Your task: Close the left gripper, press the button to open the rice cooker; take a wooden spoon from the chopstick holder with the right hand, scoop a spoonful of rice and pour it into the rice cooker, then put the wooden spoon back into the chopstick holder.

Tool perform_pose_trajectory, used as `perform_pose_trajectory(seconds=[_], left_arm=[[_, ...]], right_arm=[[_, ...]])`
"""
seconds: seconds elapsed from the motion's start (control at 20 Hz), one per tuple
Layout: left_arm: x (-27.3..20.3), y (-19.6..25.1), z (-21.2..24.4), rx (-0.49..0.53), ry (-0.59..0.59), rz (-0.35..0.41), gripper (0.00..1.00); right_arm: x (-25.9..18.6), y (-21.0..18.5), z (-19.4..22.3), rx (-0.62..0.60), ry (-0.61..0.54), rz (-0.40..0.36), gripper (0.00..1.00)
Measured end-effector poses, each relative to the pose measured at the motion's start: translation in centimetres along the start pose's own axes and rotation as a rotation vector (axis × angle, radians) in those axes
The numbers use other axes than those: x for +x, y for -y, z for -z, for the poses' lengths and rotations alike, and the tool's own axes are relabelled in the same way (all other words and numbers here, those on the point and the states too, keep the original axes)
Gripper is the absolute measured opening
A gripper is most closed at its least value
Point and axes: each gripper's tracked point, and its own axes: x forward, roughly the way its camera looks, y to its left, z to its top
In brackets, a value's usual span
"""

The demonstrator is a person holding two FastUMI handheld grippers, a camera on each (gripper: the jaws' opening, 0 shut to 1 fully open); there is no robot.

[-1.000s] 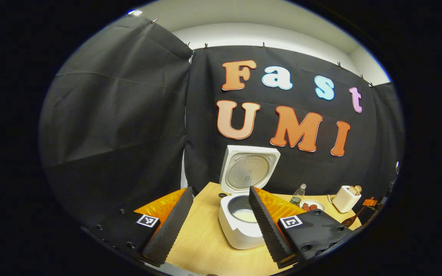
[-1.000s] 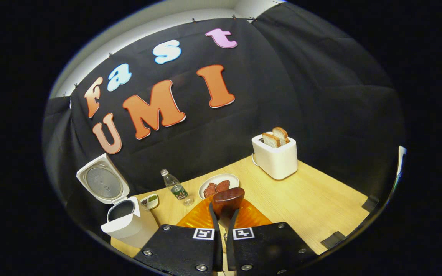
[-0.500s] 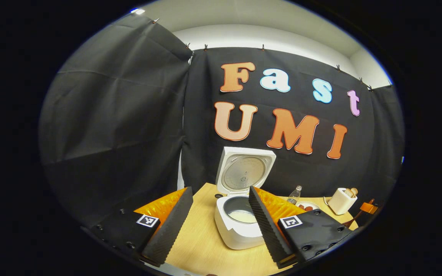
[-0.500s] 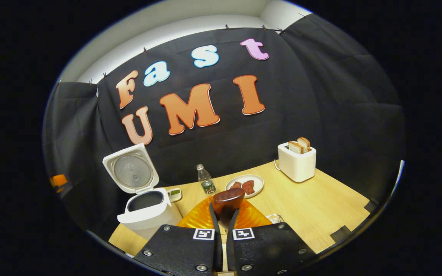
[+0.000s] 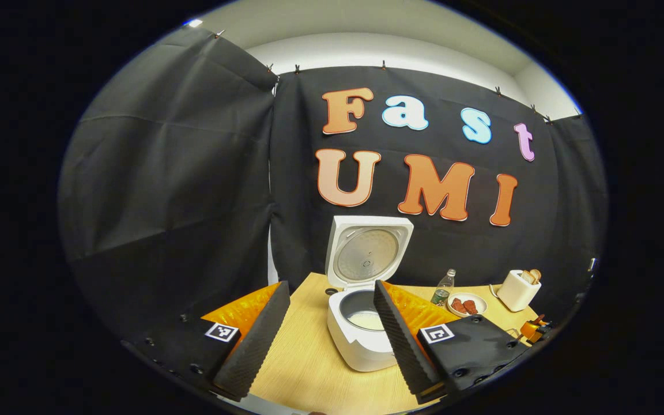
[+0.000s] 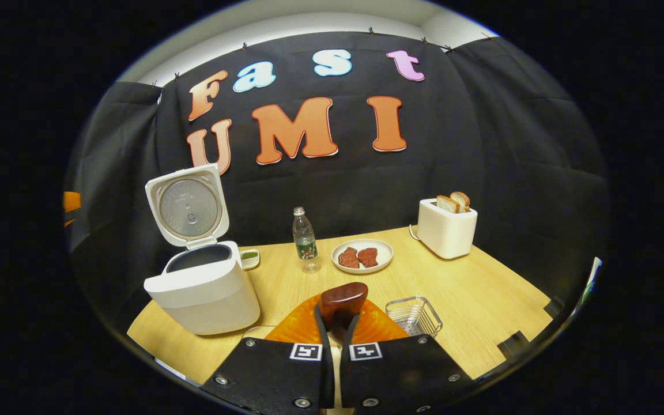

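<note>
The white rice cooker stands open on the wooden table, lid upright, white rice in its pot. My left gripper is open and empty, its ribbed fingers framing the cooker from the near side. My right gripper is shut on the wooden spoon, whose dark bowl sticks up past the fingertips. The wire-mesh chopstick holder sits just right of the spoon. In the right gripper view the cooker is to the left, its lid raised.
A water bottle, a plate of red pieces, a white toaster with bread and a small dish line the back of the table. A pale rim peeks out beside the right gripper.
My right gripper, still shut on the spoon, has swung level and come down toward the table; the chopstick holder has come into sight. My left gripper has shifted only slightly and stays open.
</note>
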Motion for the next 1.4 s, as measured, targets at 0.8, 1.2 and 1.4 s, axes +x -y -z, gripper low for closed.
perform_pose_trajectory(seconds=[0.8, 1.2, 1.4], left_arm=[[1.1, -1.3, 1.5, -0.009, -0.041, -0.003, 0.99], [1.3, -0.3, 1.9, -0.013, -0.05, 0.013, 1.0], [1.3, 0.3, 2.1, -0.033, -0.054, 0.029, 0.99]], right_arm=[[2.0, -3.7, 4.5, 0.484, -0.169, -0.06, 0.03], [2.6, -5.4, 4.6, 0.519, -0.169, -0.08, 0.04], [3.4, -3.4, 5.4, 0.649, -0.182, -0.051, 0.03]])
